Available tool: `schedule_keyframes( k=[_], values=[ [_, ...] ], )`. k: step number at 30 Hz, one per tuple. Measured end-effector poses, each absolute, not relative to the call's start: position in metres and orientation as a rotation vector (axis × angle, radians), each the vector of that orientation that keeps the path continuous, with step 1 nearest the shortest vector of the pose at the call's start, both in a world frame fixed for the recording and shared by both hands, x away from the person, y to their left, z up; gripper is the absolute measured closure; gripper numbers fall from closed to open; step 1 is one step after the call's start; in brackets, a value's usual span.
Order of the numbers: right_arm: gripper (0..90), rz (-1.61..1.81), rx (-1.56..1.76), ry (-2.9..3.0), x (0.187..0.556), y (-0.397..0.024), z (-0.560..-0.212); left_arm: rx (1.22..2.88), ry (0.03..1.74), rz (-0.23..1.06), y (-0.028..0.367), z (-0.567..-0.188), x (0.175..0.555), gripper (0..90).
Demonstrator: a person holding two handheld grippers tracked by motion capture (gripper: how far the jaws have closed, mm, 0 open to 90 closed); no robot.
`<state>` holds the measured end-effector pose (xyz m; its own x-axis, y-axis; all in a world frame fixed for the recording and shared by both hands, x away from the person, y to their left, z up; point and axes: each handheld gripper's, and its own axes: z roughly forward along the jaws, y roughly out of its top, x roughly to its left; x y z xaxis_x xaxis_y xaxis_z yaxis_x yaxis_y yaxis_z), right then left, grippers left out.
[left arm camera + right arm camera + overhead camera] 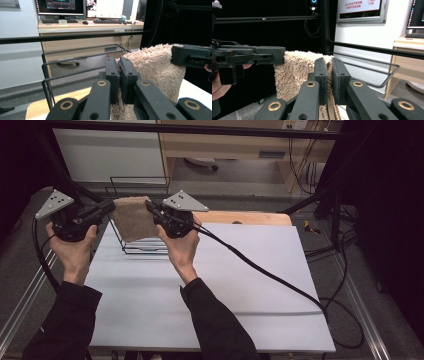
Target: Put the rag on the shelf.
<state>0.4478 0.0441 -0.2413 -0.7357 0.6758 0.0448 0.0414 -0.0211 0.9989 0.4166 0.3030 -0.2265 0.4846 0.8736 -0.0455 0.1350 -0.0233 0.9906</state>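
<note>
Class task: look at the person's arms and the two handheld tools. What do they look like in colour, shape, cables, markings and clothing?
Both arms wear black long sleeves. The left claw and right claw are black, each topped by a grey triangular plate with dark dots. Their linkages show brass-coloured rings. A black cable trails from the right tool.

High view: fixed above the person's side, looking forward and down over the table [210,285]; both forearms enter from the bottom edge; middle distance, floor and a desk beyond the far edge.

Left gripper view: rides on the left gripper [119,75], looking level along its jaws, very close to the towel [155,65]; beyond, the rack [75,62] and a desk with monitors.

Right gripper view: rides on the right gripper [329,75], likewise level and close; faces a dark frame and a wall screen.

Shared: towel [132,217] and rack [142,247] appear in all three; each gripper view also takes in the opposite gripper, at its edge.
</note>
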Motion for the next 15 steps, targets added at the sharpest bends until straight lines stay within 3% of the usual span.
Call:
schedule_keyframes(
  k=[15],
  values=[
    [84.0,1.817,0.718,1.743,0.459,0.051,-0.216,1.462,0.882,0.779,0.308,-0.203,0.426,85.5]
  ],
)
